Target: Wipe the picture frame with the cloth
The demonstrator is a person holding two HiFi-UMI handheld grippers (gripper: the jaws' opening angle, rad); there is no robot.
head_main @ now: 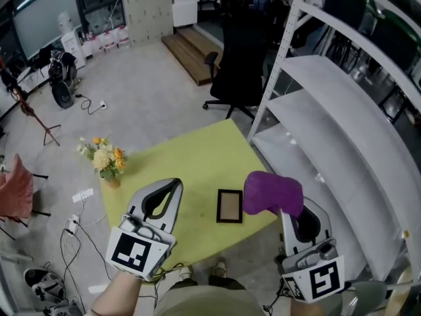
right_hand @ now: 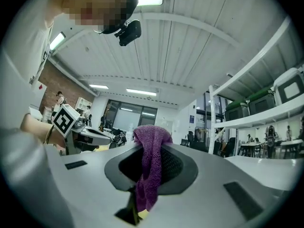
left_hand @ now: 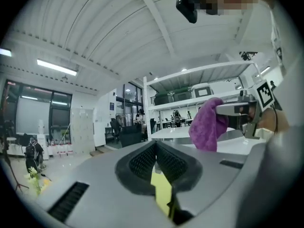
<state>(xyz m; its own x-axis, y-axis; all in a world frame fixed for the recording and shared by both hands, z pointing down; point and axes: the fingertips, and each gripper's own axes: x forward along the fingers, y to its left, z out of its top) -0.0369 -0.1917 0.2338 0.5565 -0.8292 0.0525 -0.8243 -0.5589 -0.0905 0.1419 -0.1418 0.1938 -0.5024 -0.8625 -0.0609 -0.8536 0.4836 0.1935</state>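
While the frame (head_main: 229,205) lies flat near the bench's (head_main: 191,157) front edge, long axis pointing away from the person, right hand-held gripper (head_main: 293,214) clamps the cloth (head_main: 272,193) at its right. Left hand-held gripper (head_main: 176,185): jaws together, empty.

2 grippers (head_main: 170,188) (head_main: 294,210); 1 cloth (head_main: 271,193); 1 picture frame (head_main: 229,206); 1 flower vase (head_main: 112,181); 1 office chair (head_main: 240,64)

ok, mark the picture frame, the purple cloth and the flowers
picture frame (head_main: 229,206): head view, middle of its brown inner panel.
purple cloth (head_main: 272,193): head view, middle of the bunched fabric.
flowers (head_main: 105,157): head view, on the blooms.
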